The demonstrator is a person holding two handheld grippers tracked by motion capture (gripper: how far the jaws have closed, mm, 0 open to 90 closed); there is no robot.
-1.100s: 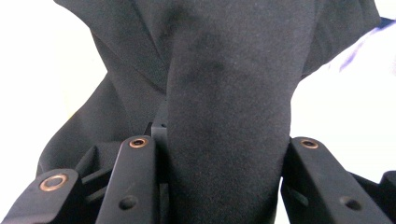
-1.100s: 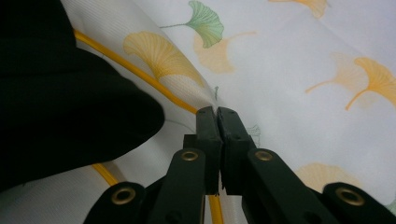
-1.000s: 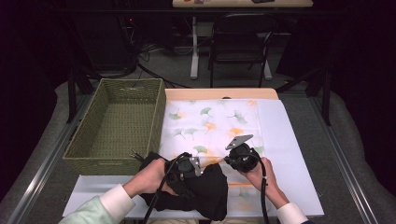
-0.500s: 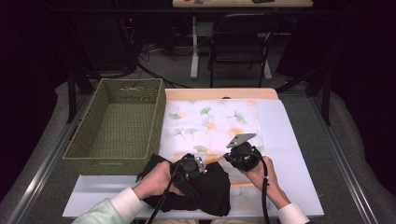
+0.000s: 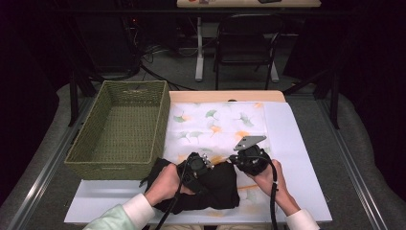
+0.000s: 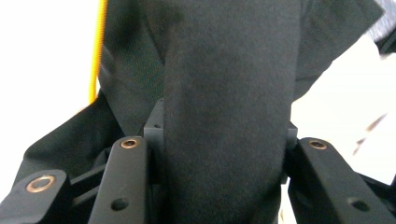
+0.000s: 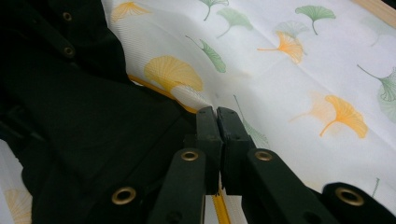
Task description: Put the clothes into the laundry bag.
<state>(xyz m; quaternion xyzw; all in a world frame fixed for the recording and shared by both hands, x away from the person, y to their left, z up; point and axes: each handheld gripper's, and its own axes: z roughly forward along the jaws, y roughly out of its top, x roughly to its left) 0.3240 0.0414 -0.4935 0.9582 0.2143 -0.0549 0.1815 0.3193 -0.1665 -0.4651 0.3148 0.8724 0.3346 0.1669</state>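
L gripper point(image 5: 200, 165) sits on top of the black folded fabric garment point(image 5: 210, 189), which lies at the table's near edge, ~6 o'clock in high view, partly on the white cloth printed w/ green and orange ginkgo leaves point(image 5: 215, 127) and partly on the plain white sheet point(image 5: 292, 143) under it. In L gripper view a thick fold of the black garment point(image 6: 229, 107) runs up between the jaws from 6 to 12 o'clock; jaws stand part-way apart w/ the fold filling the gap and both inner faces against it, so it's clamped on fabric. An orange-yellow hem line point(image 6: 97, 51) shows at ~10 o'clock, white surface beyond.

R gripper point(image 5: 241, 160) is just at 3 o'clock of the L one, at the garment's right-hand edge, grey three-cornered plate point(image 5: 249, 142) on top. R gripper view: jaws point(image 7: 217, 116) pressed together, tips pinching the edge of the leaf cloth point(image 7: 299, 88) where it meets the black garment point(image 7: 84, 121); cloth puckers at the tips. Garment fills 9 o'clock side, leaf print the 1–3 o'clock side.

Green woven rectangular basket point(image 5: 122, 129) at ~10 o'clock of the grippers, its near right corner close to the garment; can't tell if touching.
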